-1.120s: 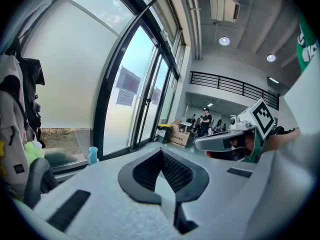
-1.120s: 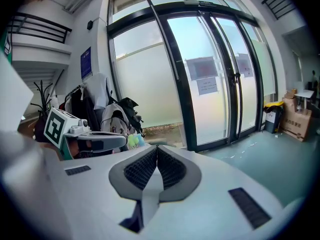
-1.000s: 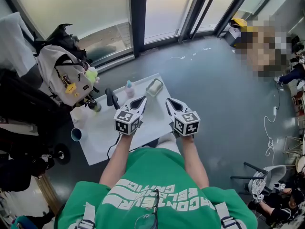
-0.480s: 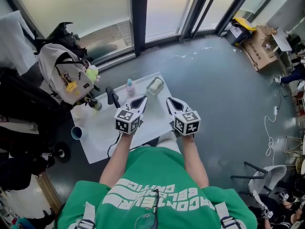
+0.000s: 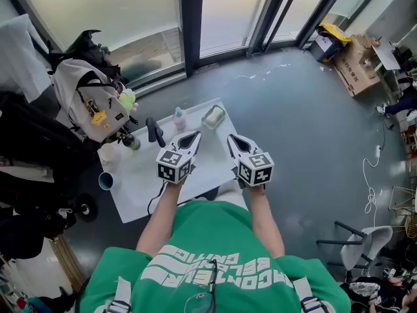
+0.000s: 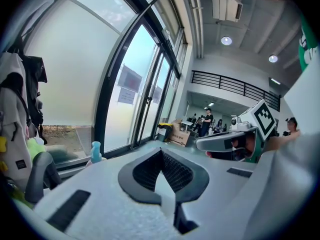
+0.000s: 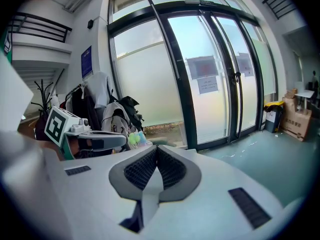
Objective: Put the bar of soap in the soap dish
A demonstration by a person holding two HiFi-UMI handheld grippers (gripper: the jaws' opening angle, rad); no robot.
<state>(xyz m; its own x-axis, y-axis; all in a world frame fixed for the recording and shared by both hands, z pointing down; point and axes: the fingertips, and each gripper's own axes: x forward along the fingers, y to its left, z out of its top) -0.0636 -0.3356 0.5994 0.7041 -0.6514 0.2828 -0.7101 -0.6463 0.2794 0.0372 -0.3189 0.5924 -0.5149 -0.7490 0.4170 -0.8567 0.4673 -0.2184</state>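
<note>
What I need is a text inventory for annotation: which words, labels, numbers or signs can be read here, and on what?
Nothing can be quoted reliably.
Green shirt: large white lettering, seen upside down; not legible for sure.
Door notices: too small to read.
Blue wall sign: blurred.
Backpack patch: too small to read.
Left gripper and right gripper: square black-and-white code patterns on their cubes, no letters.
</note>
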